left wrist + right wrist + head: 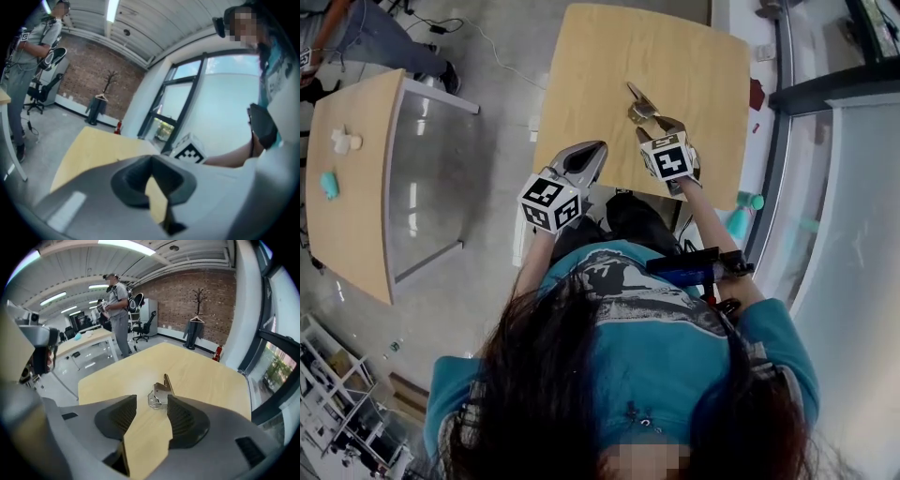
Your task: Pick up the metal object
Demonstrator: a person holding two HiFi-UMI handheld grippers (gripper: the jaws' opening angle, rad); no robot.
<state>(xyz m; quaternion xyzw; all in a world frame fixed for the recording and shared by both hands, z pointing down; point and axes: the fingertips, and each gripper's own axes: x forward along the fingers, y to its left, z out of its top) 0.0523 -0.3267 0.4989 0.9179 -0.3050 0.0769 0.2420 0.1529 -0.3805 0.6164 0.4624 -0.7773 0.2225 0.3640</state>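
A shiny metal object [639,105], clip-like with a raised flap, lies on the light wooden table [609,56]. My right gripper [660,128] hovers just short of it with the jaws open. In the right gripper view the metal object [159,393] sits just beyond the tips of the right gripper [151,411], nothing between the pads. My left gripper [592,150] hangs at the table's near edge, away from the object, empty. In its own view the left gripper [151,161] shows jaw tips meeting, over the table [93,145].
A second wooden table [356,216] stands to the left with a teal item [330,185] and white bits [344,141]. A person [380,37] stands beyond it. Glass wall and window frame [825,94] run along the right. Shelving [337,412] sits at bottom left.
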